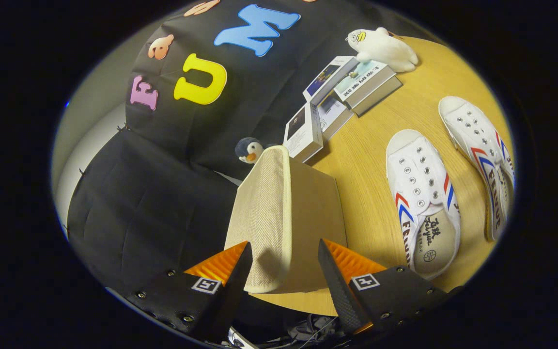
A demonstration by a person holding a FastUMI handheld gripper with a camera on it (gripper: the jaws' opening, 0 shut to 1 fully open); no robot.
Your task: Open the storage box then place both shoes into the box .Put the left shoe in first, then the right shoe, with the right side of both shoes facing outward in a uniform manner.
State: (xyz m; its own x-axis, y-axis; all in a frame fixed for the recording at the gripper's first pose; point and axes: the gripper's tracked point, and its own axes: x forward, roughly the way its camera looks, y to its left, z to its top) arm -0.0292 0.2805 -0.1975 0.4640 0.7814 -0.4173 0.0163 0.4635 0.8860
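Storage box point(288, 213) between spread fingers point(339, 281), shoes point(424, 203) outside

hand-held gripper point(283, 266), fingers spread apart

I see my gripper point(283, 271) spread open around the beige storage box point(286, 213) lid on the counter point(366, 155); two white shoes point(422, 194) point(480, 150) lie beside it, books point(342, 97) and plush toys point(383, 48) beyond.

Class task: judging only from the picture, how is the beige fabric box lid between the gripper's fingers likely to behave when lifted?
The lid looks like woven fabric with piped edges, so probably light and fairly grippy. It may flex somewhat. The open fingers straddle it without pressing.
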